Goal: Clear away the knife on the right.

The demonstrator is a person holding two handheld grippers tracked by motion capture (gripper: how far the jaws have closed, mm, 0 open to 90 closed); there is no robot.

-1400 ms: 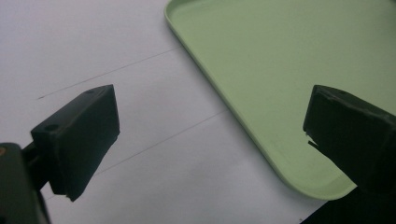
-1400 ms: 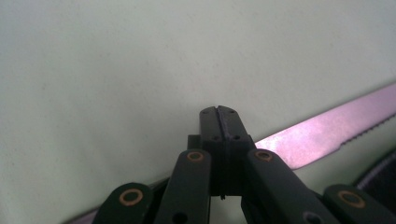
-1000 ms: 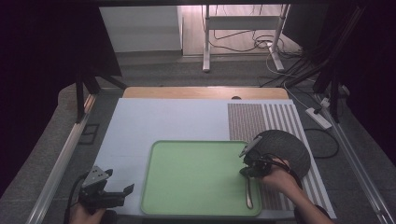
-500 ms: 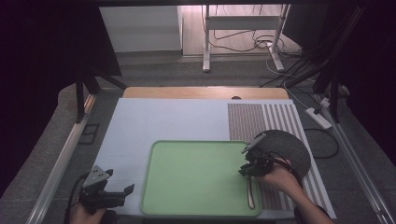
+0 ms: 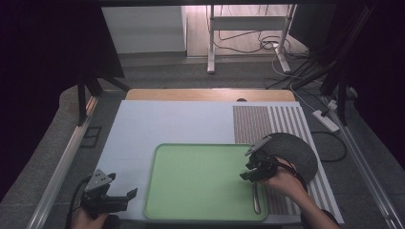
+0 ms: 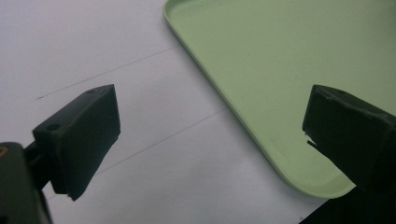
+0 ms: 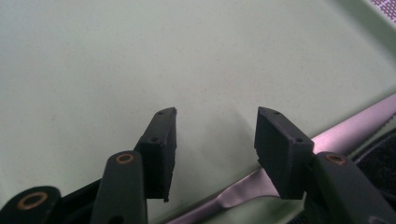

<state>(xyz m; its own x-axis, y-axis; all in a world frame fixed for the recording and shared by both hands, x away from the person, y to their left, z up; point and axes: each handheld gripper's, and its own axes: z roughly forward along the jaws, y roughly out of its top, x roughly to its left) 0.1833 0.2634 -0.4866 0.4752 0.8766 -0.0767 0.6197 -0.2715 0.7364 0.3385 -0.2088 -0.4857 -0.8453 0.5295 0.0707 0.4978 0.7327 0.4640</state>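
A metal spoon [image 5: 256, 197] lies flat on the green tray [image 5: 191, 181], close along the tray's right edge and down toward its near right corner. The spoon's long side runs from the near edge of the bench toward the far edge. One end points at the person and the other end points away, toward the right gripper [image 5: 249, 174]. In the right gripper view the shiny handle [image 7: 261, 179] runs slantwise under the fingers [image 7: 161, 140]. I cannot tell from the pictures which end is the bowl.

The right gripper hangs over the far end of the spoon. Its fingers stand partly apart, with a gap between them and nothing pinched. They have just been opening. A second ago the fingers were closed at the spoon, and now the spoon rests on the tray by itself. The spoon lies in about the same spot as before, and the right hand [image 5: 282, 183] sits in the same place too.

The left gripper [image 5: 122, 196] rests near the near left corner of the bench, just beside the tray's left edge. Its fingers [image 6: 79, 135] are wide apart and hold nothing. It sits where it sat before.

A round dark mat [image 5: 298, 150] lies behind the right hand, on a striped mat [image 5: 267, 121] at the right side of the bench.
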